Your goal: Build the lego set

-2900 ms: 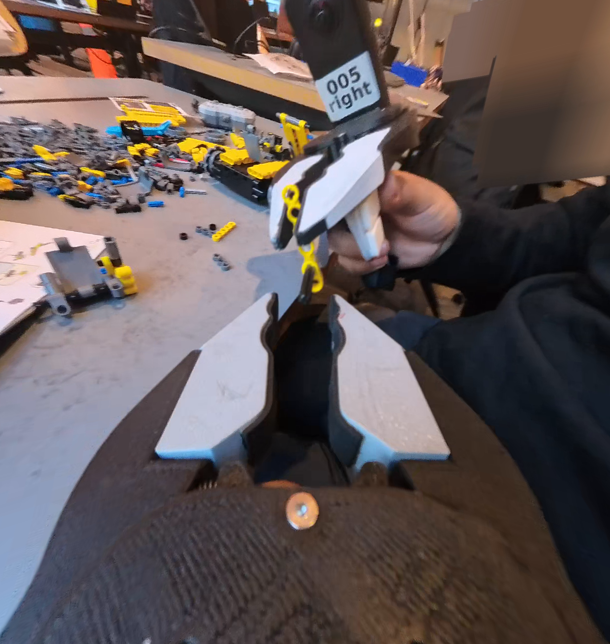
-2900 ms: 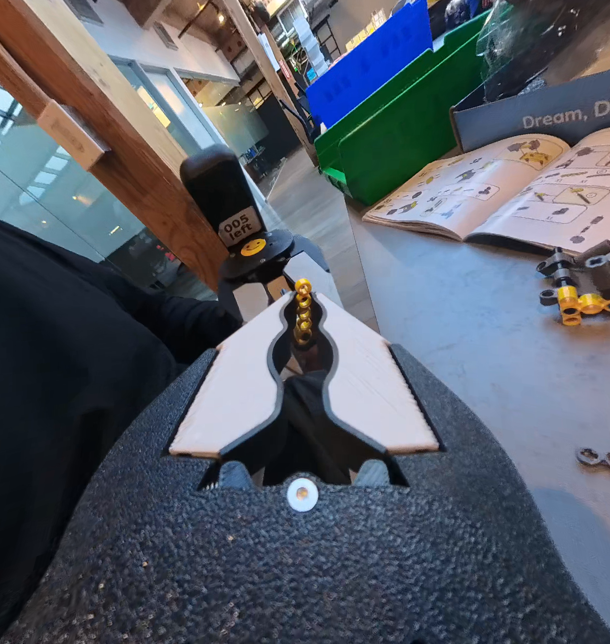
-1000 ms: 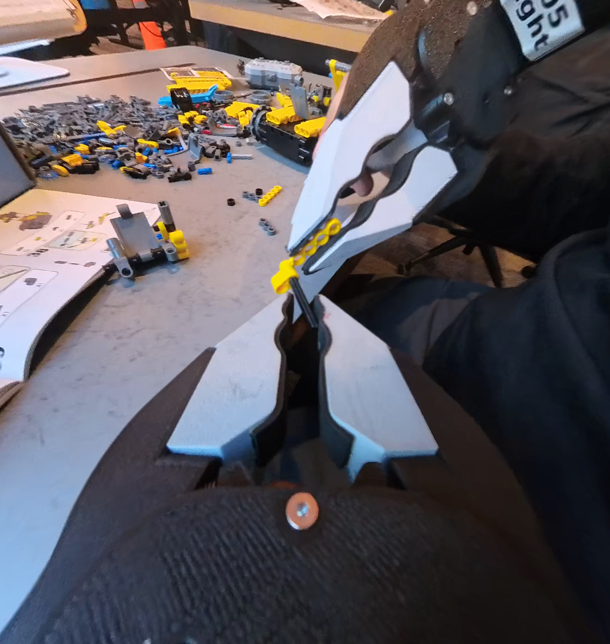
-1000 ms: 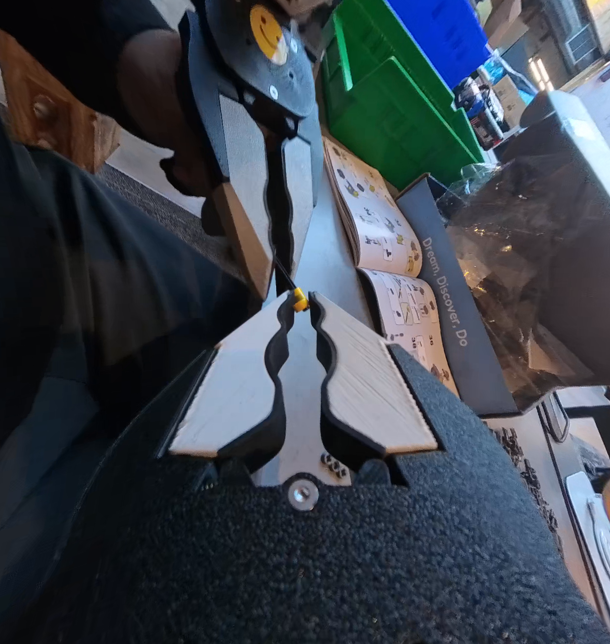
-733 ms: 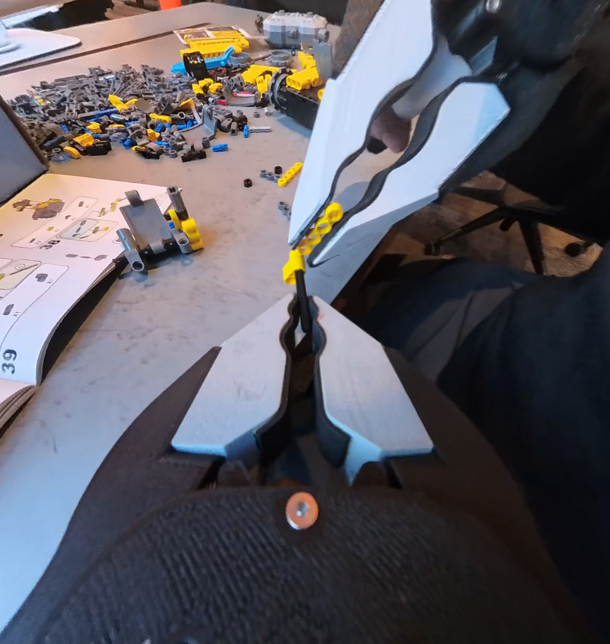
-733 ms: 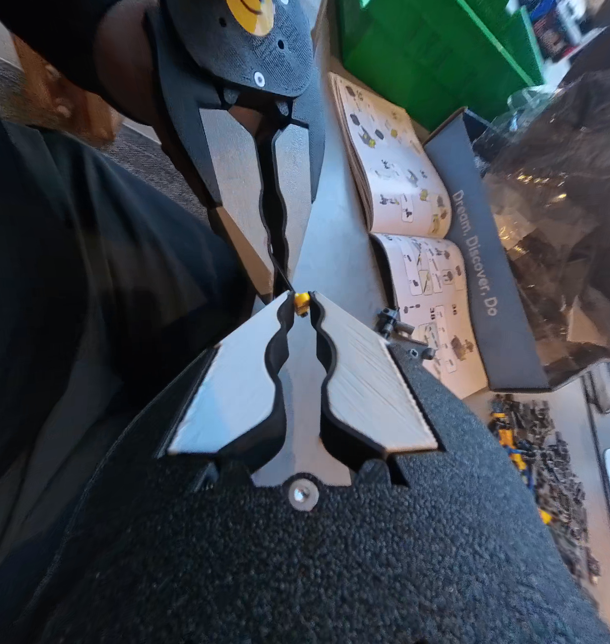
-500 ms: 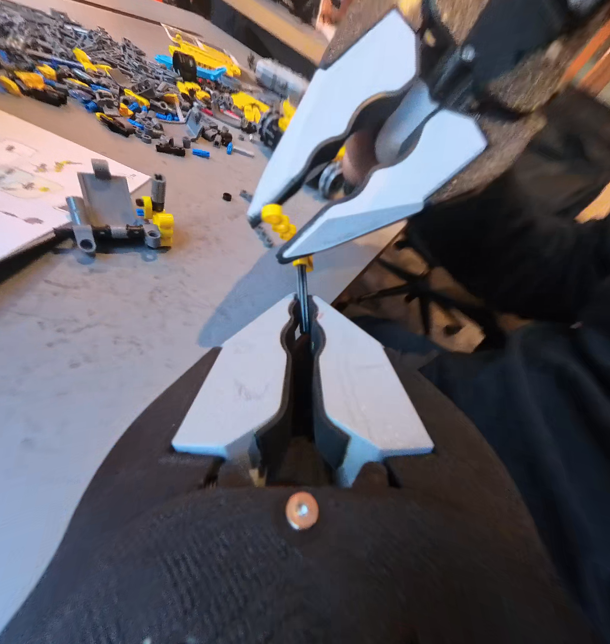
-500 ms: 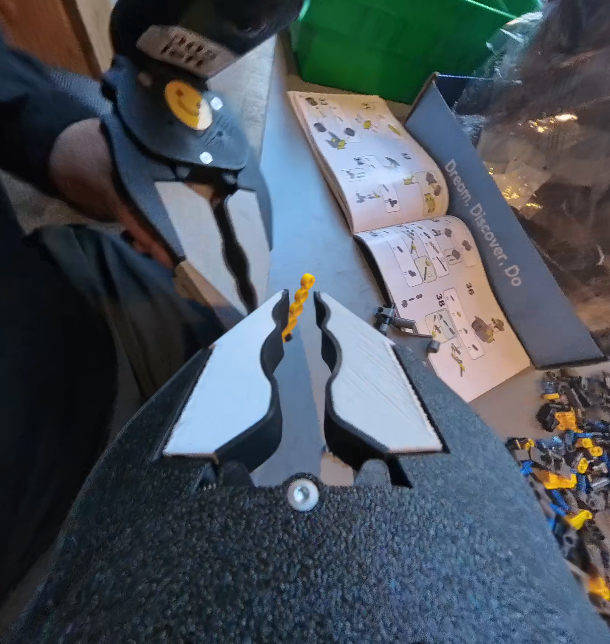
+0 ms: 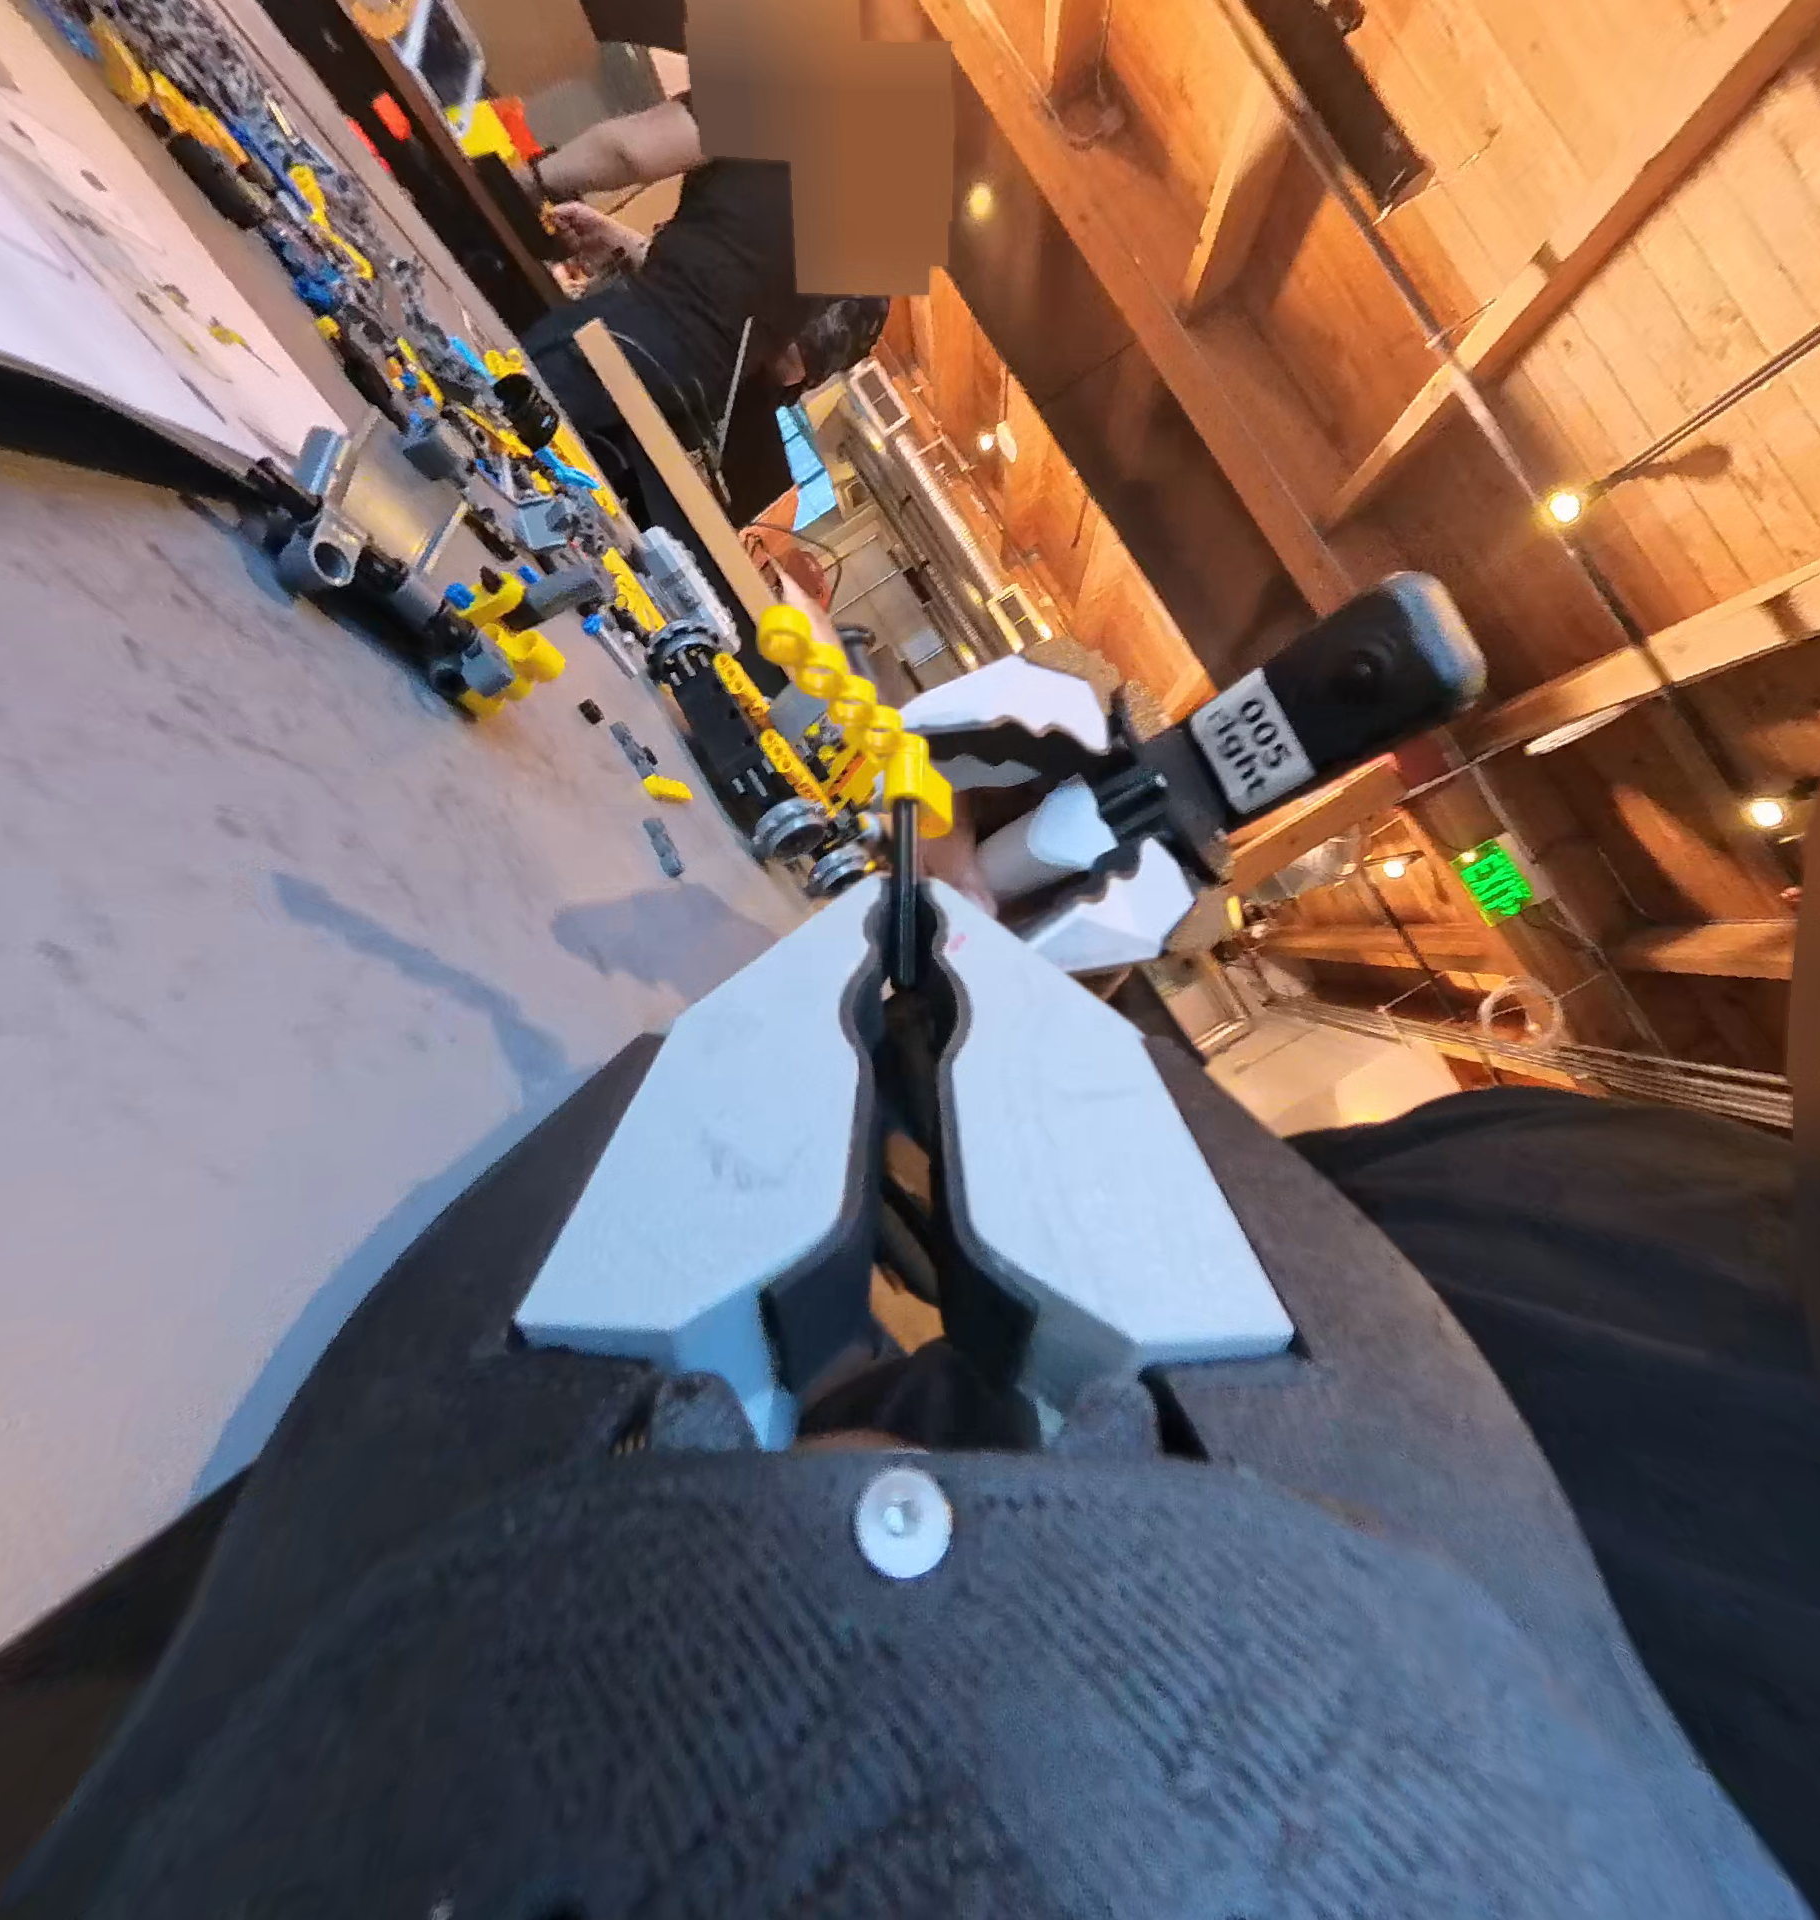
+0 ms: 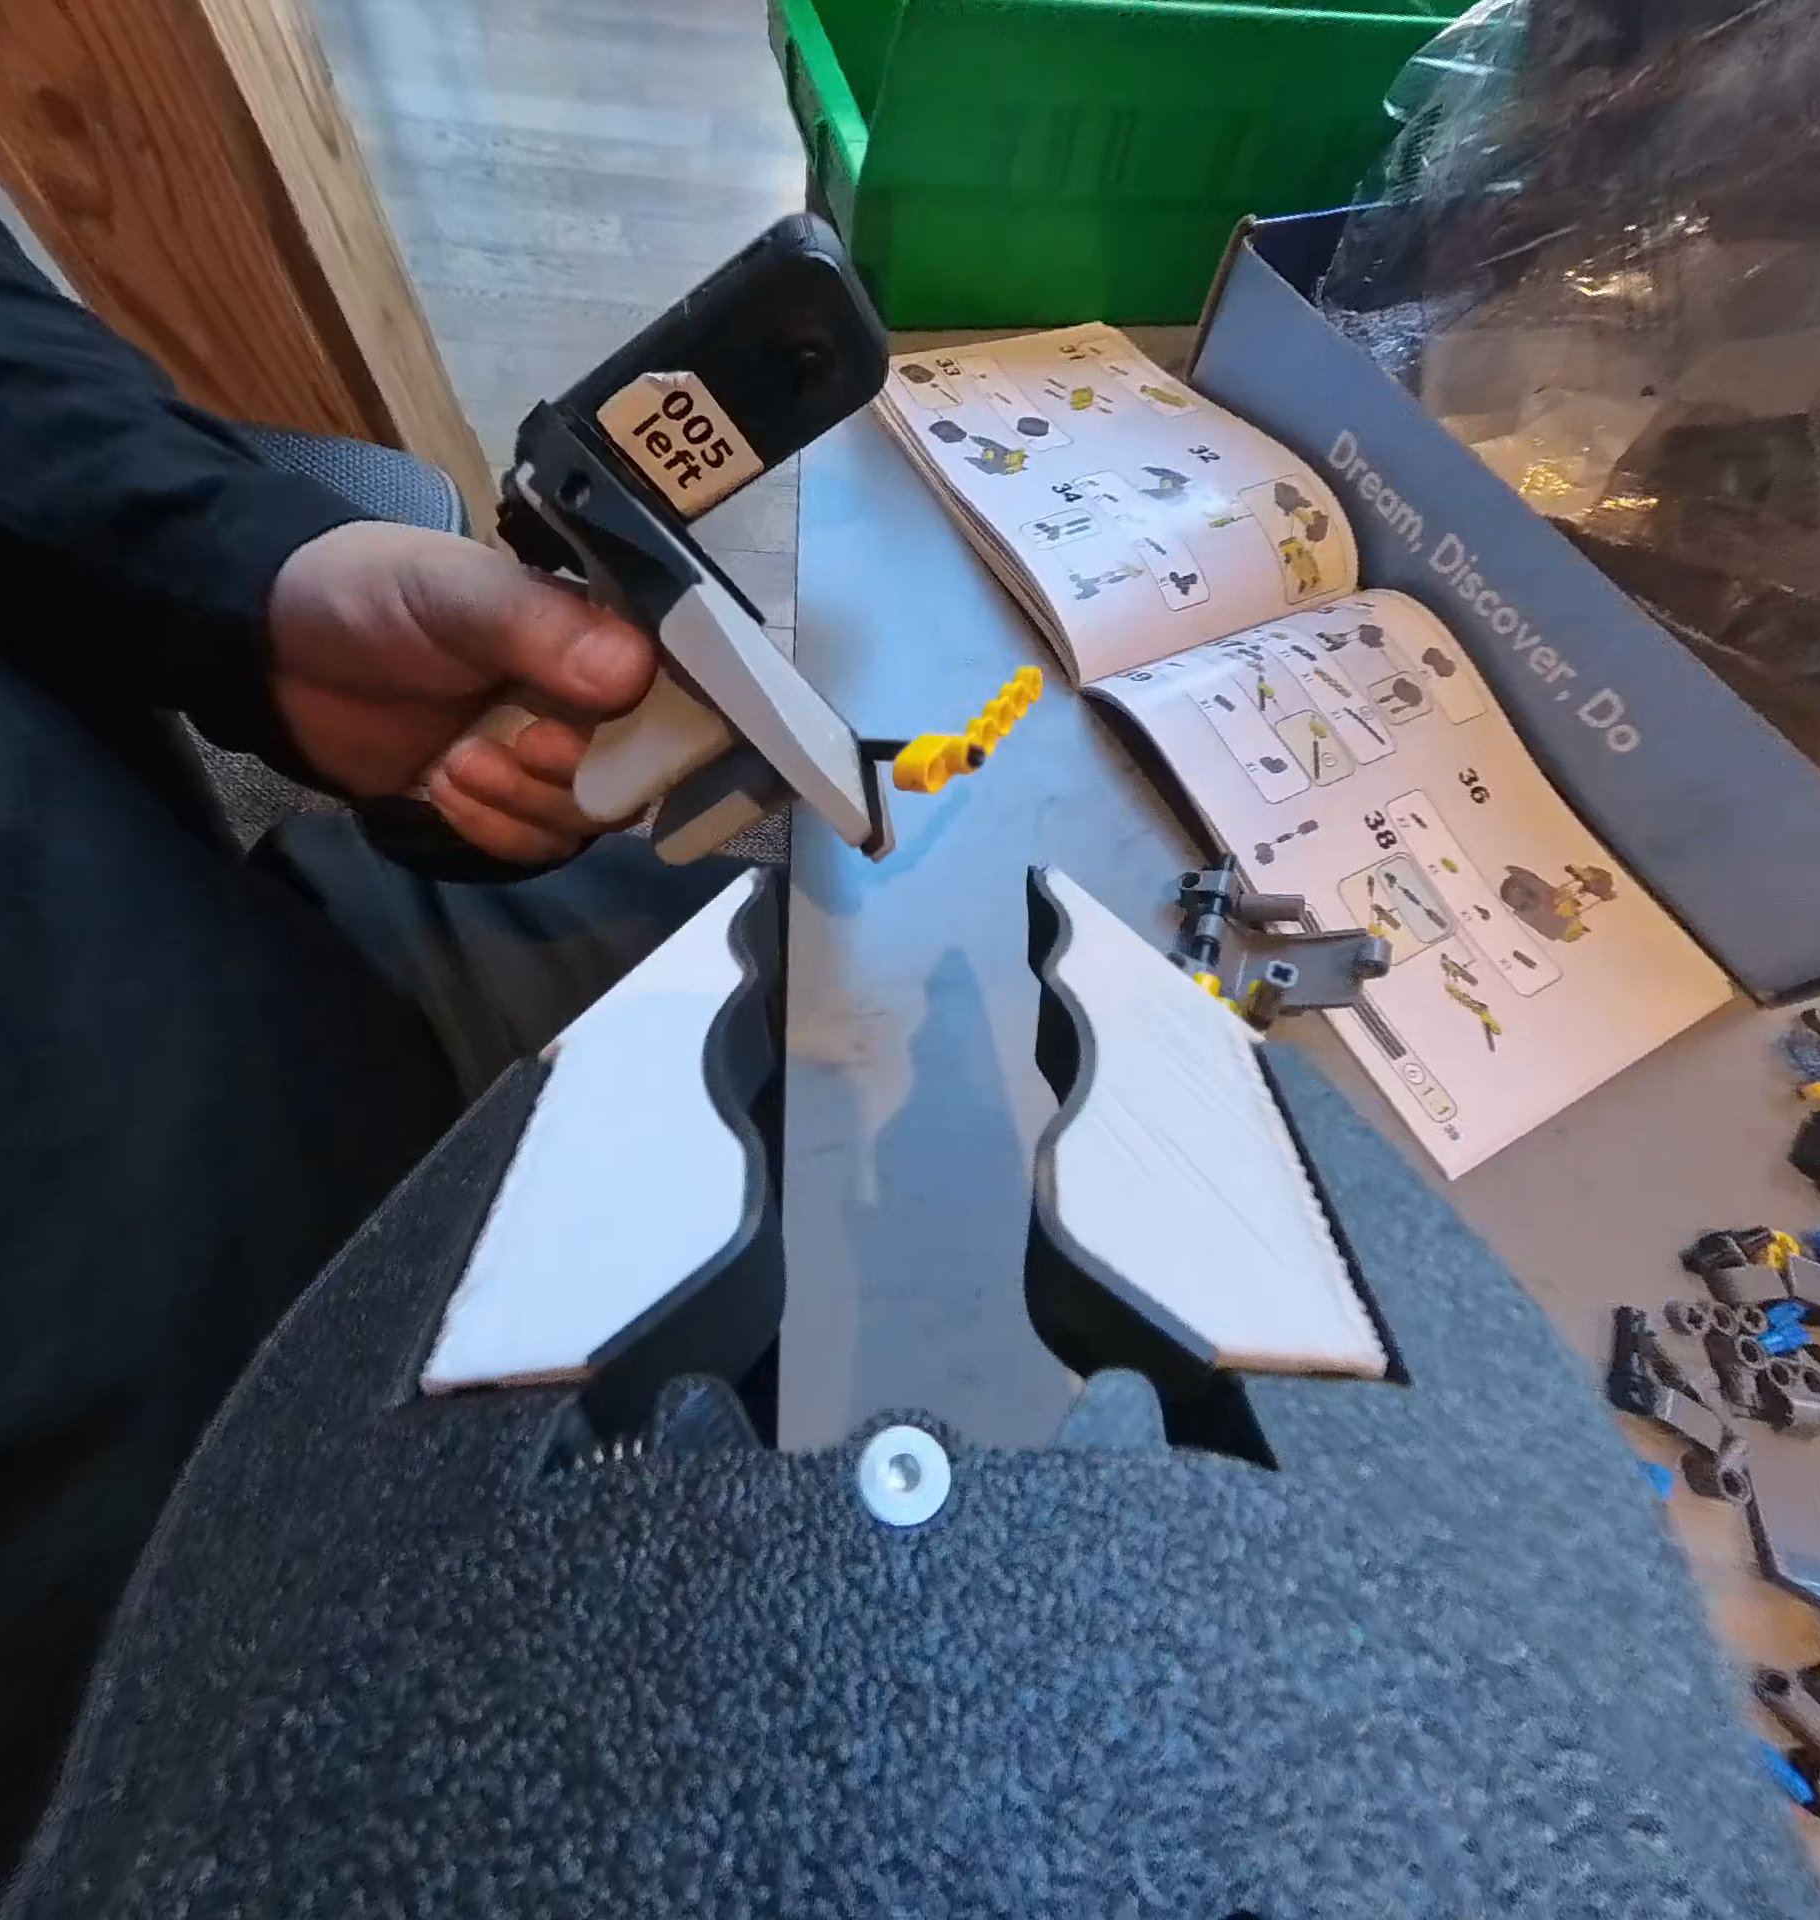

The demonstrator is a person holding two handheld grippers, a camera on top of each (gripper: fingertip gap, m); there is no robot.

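Grey table (image 10: 916,623): one yellow beam (image 9: 844,696) on one black axle (image 9: 901,904), one booklet (image 10: 1249,665).

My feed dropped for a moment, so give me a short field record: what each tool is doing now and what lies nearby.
left tool: shut on black axle, which carries a yellow beam at its far end
right tool: open, empty, above grey table
nearest to right tool: small grey assembly on edge of open instruction booklet
loose parts: dark, yellow and blue pieces on table
behind booklet: green bin
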